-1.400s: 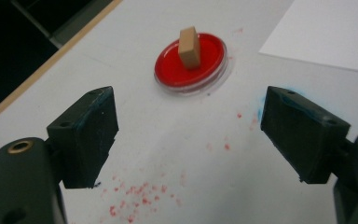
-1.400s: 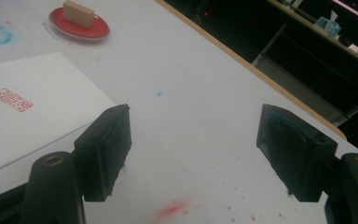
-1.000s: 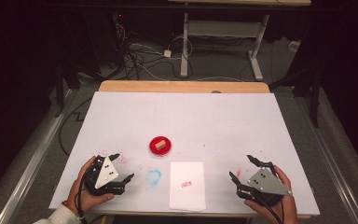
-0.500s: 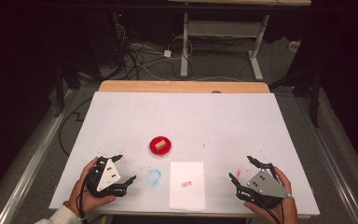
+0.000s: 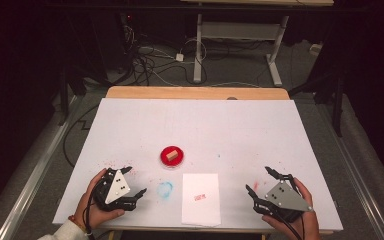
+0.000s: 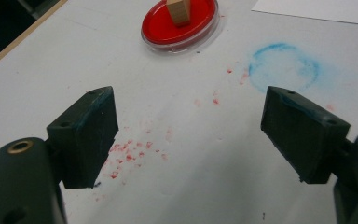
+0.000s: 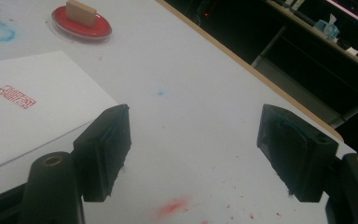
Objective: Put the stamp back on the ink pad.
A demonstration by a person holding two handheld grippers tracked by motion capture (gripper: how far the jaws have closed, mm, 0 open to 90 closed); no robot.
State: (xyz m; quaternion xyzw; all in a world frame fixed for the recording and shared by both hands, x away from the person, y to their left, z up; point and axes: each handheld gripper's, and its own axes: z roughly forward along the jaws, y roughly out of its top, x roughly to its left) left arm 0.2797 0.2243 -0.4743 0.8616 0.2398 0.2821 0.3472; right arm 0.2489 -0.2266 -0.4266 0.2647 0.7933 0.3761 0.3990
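Nearest the person, the left gripper (image 5: 130, 186) rested on the white table (image 5: 260, 130) by its near left corner, its jaws spread wide with nothing between them, and the right gripper (image 5: 261, 181) sat by the near right corner, its jaws likewise wide apart and empty. Between the two, a sheet of paper (image 5: 201, 198) lay flat with its near edge almost at the table's near edge, a small red stamp mark (image 5: 200, 196) printed near its middle. Just left of the paper was a faint blue ring stain (image 5: 164, 189), close to the left gripper's tips, and red specks (image 6: 130, 154) dotted the surface under that gripper. A little farther in, just beyond the paper's far left corner, stood the red dish (image 5: 171, 156) with a small wooden block (image 5: 170, 155) upright on it, well apart from both grippers. Beyond the dish the tabletop lay bare and open to the far wooden edge (image 5: 195, 93).
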